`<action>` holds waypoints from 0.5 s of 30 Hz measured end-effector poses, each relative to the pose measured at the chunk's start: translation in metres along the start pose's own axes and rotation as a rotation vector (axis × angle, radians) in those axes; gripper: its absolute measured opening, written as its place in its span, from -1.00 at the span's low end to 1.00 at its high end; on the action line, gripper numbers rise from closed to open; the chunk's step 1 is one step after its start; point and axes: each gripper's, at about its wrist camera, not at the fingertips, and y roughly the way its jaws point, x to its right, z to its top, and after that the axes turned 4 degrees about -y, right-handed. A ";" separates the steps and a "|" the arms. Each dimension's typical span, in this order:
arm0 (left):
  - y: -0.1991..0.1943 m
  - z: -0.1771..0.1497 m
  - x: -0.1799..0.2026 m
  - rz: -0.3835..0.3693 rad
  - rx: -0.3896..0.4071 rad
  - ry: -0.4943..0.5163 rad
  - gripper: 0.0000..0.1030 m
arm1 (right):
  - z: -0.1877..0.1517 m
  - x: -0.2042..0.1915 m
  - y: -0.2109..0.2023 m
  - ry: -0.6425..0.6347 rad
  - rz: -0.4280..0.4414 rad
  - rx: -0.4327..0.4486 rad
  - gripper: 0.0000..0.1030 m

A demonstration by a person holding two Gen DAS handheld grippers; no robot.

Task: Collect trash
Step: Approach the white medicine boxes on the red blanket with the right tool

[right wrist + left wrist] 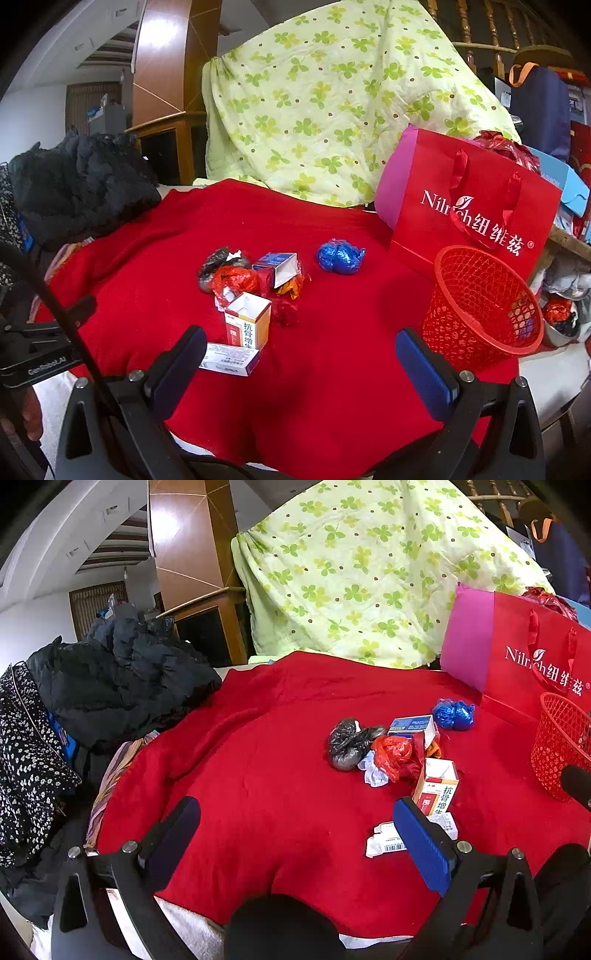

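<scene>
crumpled trash pile [255, 284] mid red blanket [332, 387]: black, red and blue bags, opened cartons, red mesh basket [480, 310] at right, left gripper [295, 834] and right gripper [301, 363] both spread, empty

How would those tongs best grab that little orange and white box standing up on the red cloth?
Probably from above, closing on the two broad faces of the upright box near its open top. It stands tall and narrow, flaps open, and the right tongs are open wide enough. Squeeze gently; the empty carton may crush.
</scene>
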 end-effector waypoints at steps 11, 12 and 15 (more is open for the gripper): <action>0.004 -0.004 -0.003 0.001 -0.025 0.006 1.00 | 0.001 -0.005 0.002 0.003 0.003 0.006 1.00; 0.005 -0.005 -0.002 0.011 -0.021 0.024 1.00 | 0.001 -0.005 0.002 0.004 0.004 0.003 1.00; 0.010 -0.009 0.000 0.017 -0.026 0.044 1.00 | 0.001 -0.004 0.004 0.010 0.009 -0.003 1.00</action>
